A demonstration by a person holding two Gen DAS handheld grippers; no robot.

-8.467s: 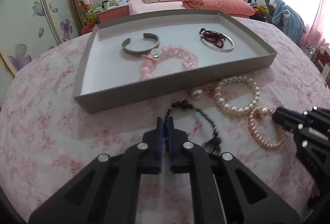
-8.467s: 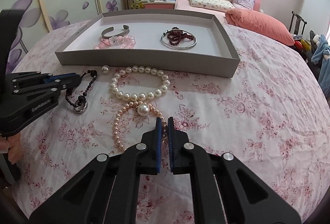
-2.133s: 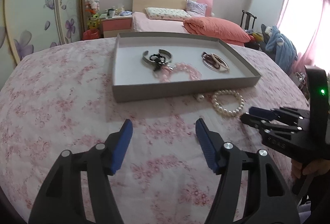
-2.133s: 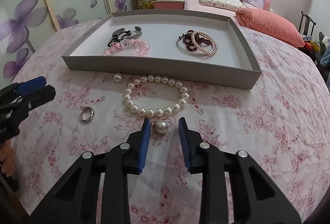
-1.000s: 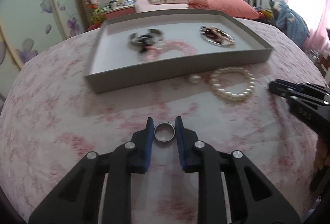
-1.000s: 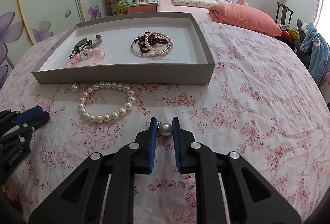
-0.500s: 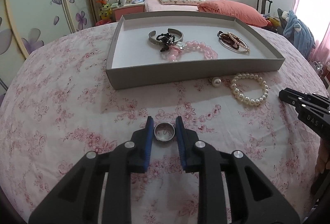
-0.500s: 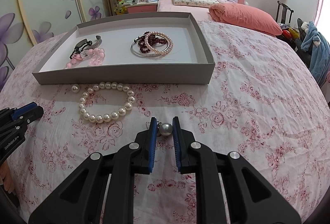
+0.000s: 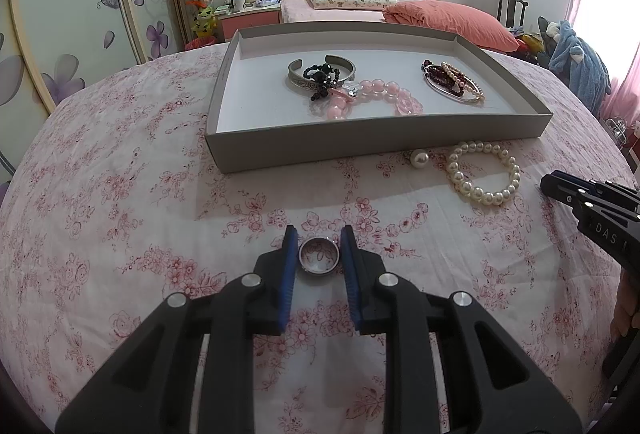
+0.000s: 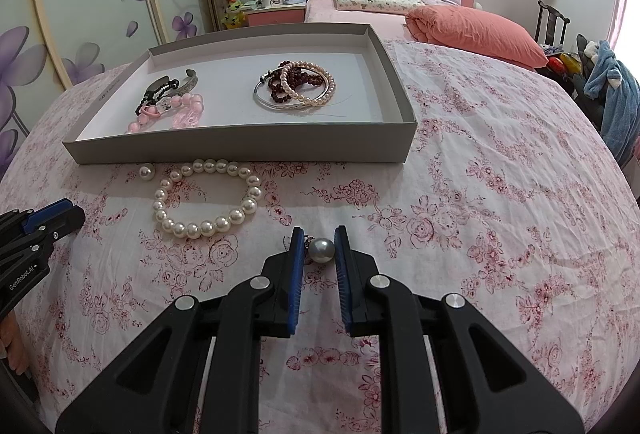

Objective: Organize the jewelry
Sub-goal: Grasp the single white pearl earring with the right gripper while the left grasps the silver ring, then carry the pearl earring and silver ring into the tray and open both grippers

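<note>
My left gripper is shut on a silver ring and holds it over the floral cloth, in front of the grey tray. My right gripper is shut on a pearl earring. The tray holds a silver cuff, a black bead bracelet, a pink bead bracelet and a pile of dark red beads, a silver bangle and a pink pearl bracelet. A white pearl bracelet and a loose pearl earring lie on the cloth in front of the tray.
The table has a pink floral cloth. Behind it stand a bed with a coral duvet, a wardrobe with purple flowers and a chair with blue clothing. The right gripper shows at the right edge of the left wrist view.
Both grippers hold the ring and the earring as half a second ago. The left gripper has shifted slightly; the tray looks a little farther right in its view.
</note>
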